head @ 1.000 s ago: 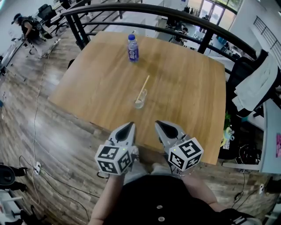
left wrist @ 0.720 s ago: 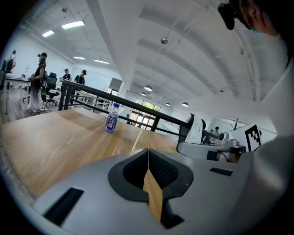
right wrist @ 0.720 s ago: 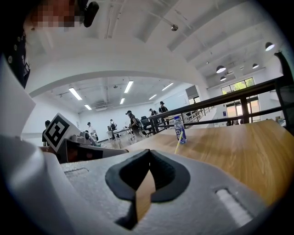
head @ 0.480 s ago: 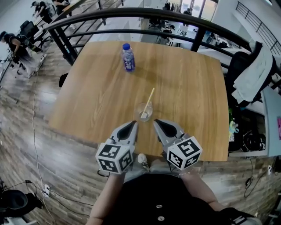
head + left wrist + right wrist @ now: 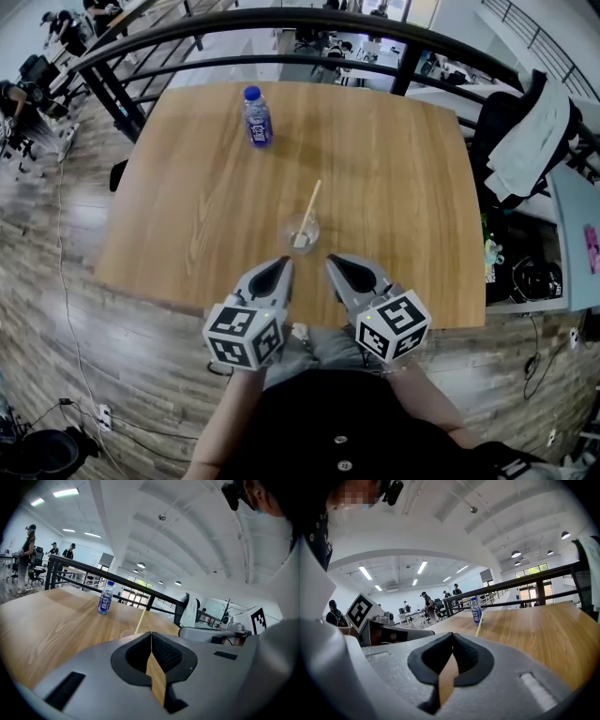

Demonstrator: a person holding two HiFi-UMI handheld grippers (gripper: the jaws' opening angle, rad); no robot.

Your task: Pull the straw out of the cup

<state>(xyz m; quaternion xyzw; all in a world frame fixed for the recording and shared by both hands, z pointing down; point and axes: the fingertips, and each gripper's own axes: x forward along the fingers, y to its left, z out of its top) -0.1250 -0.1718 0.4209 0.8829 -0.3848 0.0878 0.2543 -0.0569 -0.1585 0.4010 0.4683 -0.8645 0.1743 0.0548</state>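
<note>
A clear plastic cup (image 5: pixel 302 232) stands on the wooden table (image 5: pixel 197 197) near its front edge, with a pale yellow straw (image 5: pixel 308 208) leaning out of it toward the far side. In the left gripper view the straw (image 5: pixel 139 620) rises just past the jaws; in the right gripper view the straw (image 5: pixel 479 625) shows in front of the bottle. My left gripper (image 5: pixel 278 265) and right gripper (image 5: pixel 334 262) hover side by side just short of the cup, both shut with nothing between the jaws.
A water bottle (image 5: pixel 256 116) with a blue label and cap stands at the table's far left. A black railing (image 5: pixel 309 23) runs behind the table. A chair with a white garment (image 5: pixel 536 131) is at the right. People work at desks at the far left.
The view has moved forward over the table. The cup and straw now lie closer to both grippers' tips. Both grippers keep their pose and stay shut.
</note>
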